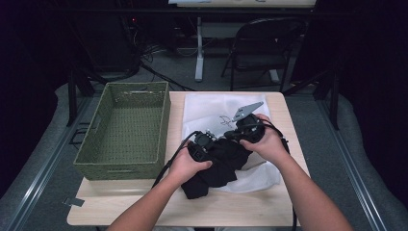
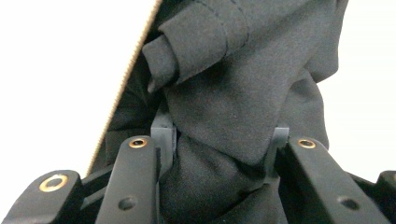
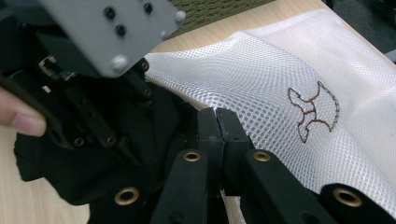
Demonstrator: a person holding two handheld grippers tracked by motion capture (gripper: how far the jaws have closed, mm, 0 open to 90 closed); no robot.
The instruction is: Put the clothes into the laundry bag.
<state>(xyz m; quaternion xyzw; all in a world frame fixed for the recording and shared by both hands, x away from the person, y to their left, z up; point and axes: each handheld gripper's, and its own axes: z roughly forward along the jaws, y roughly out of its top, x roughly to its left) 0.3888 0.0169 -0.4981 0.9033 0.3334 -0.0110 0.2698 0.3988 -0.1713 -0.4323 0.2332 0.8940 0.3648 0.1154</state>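
On a pale wooden table (image 1: pixel 144 202) in a dim room, with a folding chair (image 1: pixel 262 48) and cables on the grey floor beyond its far edge, we see a white mesh bag (image 1: pixel 207 108) spread flat, its weave fine and perforated, with a small brown outlined emblem (image 3: pixel 312 112). A soft, matte black garment (image 1: pixel 219 166) lies bunched on the near part of the bag, just left of the table's middle. The left gripper (image 1: pixel 204 143) is clamped on a thick fold of that cloth, its jaws held apart by the bulk between them. The right gripper (image 1: pixel 240 130), just to the right, has its jaws pressed together at the bag's edge; whether mesh is pinched between them we cannot quite tell. At the table's left stands a rectangular green woven basket (image 1: pixel 161 130), close beside the bag and hands.
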